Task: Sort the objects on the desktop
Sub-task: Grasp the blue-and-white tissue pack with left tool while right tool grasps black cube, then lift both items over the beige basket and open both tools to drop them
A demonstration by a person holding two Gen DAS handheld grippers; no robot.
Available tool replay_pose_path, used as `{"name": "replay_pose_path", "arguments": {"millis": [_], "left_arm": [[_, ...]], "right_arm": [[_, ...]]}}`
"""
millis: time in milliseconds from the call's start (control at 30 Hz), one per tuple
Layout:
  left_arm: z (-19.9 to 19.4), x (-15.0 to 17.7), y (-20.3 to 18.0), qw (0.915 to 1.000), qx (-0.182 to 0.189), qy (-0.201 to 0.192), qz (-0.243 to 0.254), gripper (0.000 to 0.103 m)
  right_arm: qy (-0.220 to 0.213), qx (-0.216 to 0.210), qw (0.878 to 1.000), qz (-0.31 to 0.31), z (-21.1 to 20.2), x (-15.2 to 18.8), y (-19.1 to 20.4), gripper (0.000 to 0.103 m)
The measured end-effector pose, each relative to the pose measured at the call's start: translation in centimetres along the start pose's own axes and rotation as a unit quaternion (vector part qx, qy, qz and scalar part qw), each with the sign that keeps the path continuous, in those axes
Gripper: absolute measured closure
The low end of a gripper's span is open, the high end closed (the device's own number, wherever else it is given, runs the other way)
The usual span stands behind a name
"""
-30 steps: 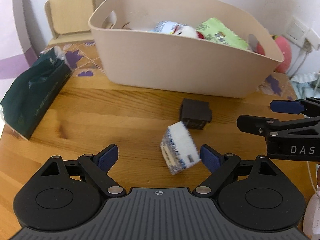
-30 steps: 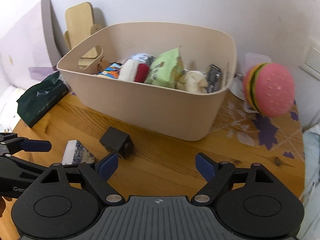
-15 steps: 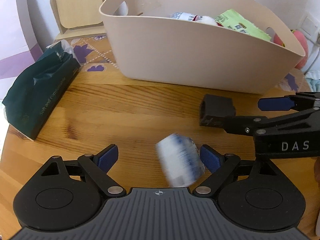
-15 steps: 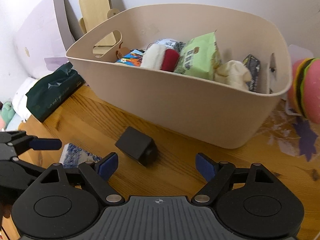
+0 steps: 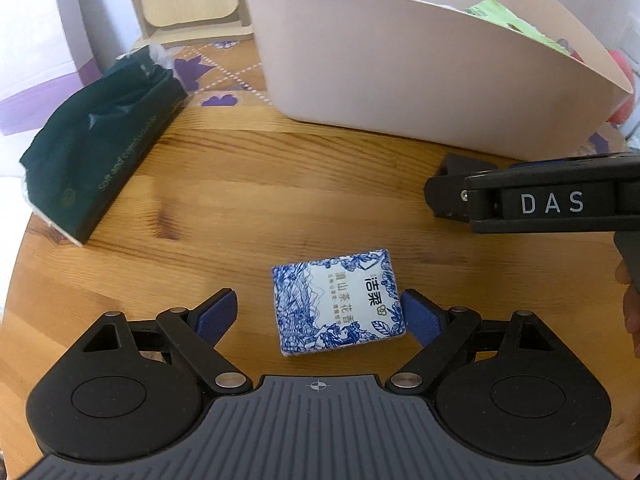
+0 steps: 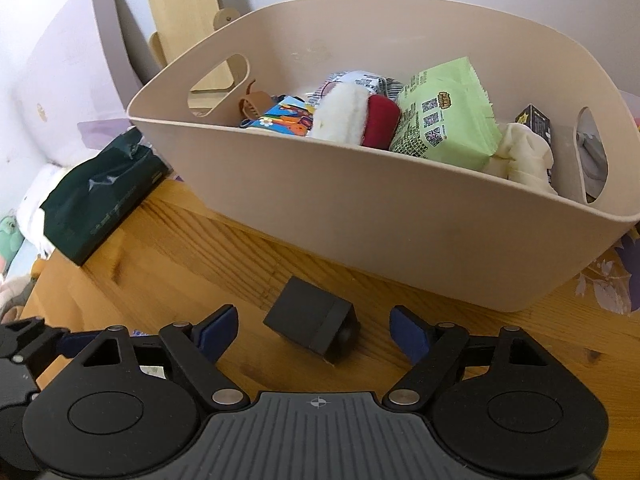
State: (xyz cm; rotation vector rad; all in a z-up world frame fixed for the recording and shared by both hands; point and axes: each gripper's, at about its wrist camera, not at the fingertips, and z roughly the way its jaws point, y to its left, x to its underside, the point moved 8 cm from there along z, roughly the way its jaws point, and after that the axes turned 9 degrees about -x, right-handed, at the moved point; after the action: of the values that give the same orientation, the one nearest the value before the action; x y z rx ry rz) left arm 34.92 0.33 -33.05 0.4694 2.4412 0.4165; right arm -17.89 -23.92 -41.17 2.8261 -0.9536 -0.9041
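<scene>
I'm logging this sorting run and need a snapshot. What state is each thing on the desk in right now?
Left gripper: open, astride the tissue pack.
Blue-and-white tissue pack: flat on the table, not gripped.
Right gripper: jaws closing, pads clear of the cube.
Black cube: on the table, tilted, between the jaws.
Beige basket: upright, partly filled.
Dark green tissue pack: lying opened.

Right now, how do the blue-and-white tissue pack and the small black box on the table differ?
The tissue pack is white with blue print and Chinese text; the black box is plain matte black. The pack lies flat and wide, while the box is a compact block. The pack sits between the left gripper's fingers, the box between the right gripper's, whose jaws are closing. Both rest on the wooden table, ungripped, in front of the beige basket.
</scene>
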Motion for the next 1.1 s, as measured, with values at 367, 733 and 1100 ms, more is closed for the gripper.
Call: {"name": "replay_pose_path", "arguments": {"millis": [367,733,1100], "left_arm": [[0.6,0.0,0.7,0.9999,0.006,-0.007,0.011,0.022],[0.6,-0.4,0.4,0.9992,0.019,-0.019,0.031,0.038],[-0.5,-0.9,1.0,0.9989,0.035,-0.029,0.015,0.038]], "right_arm": [[0.004,0.019,0.999,0.029,0.8,0.3,-0.7,0.041],[-0.017,0.024,0.999,0.038,0.1,0.9,-1.1,0.053],[-0.033,0.024,0.999,0.032,-1.3,2.0,-1.0,0.053]]}}
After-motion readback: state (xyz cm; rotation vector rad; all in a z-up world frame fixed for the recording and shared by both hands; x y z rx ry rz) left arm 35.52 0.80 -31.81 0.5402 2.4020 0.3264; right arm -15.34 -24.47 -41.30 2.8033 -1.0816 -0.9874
